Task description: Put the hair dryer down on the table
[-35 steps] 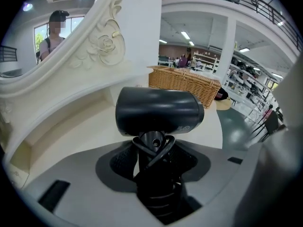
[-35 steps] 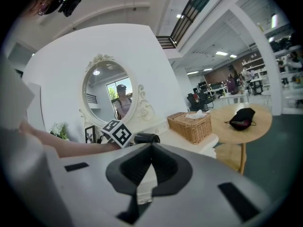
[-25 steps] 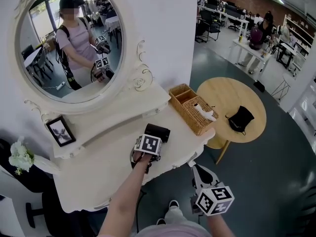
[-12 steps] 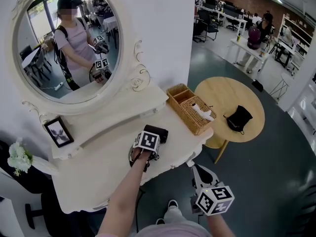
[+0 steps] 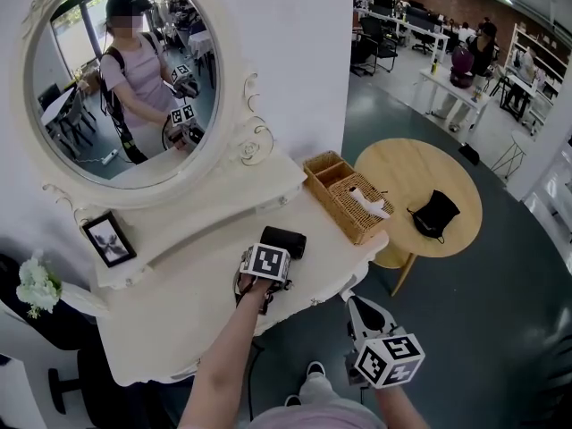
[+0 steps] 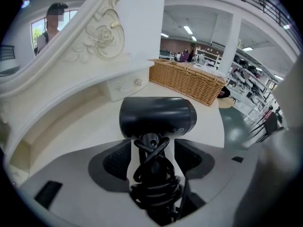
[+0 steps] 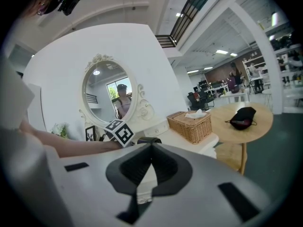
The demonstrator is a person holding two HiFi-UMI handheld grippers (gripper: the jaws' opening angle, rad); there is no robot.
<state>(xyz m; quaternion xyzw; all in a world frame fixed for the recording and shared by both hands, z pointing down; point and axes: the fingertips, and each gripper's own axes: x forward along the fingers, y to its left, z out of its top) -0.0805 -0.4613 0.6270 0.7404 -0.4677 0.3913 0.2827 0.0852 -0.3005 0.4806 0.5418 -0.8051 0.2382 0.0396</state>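
Note:
The black hair dryer (image 5: 286, 239) lies on the white dressing table (image 5: 179, 320), barrel pointing away, its cord wound round the handle (image 6: 154, 174). My left gripper (image 5: 272, 250) sits right behind it with the handle between its jaws. The jaws are opening, and a strip of white table shows on each side between the handle and the pads (image 6: 116, 162). In the left gripper view the barrel (image 6: 157, 117) rests flat on the tabletop. My right gripper (image 5: 352, 302) hangs off the table's front edge, over the floor, jaws together and holding nothing (image 7: 151, 148).
A wicker basket (image 5: 344, 195) with tissues stands at the table's right end. A picture frame (image 5: 109, 238) and the round mirror (image 5: 125, 70) are on the raised back shelf. White flowers (image 5: 36, 284) sit far left. A round wooden table (image 5: 420, 172) carries a black bag (image 5: 435, 214).
The left gripper and hair dryer stay at almost the same spot on the table, with only a slight shift. The right gripper has not moved.

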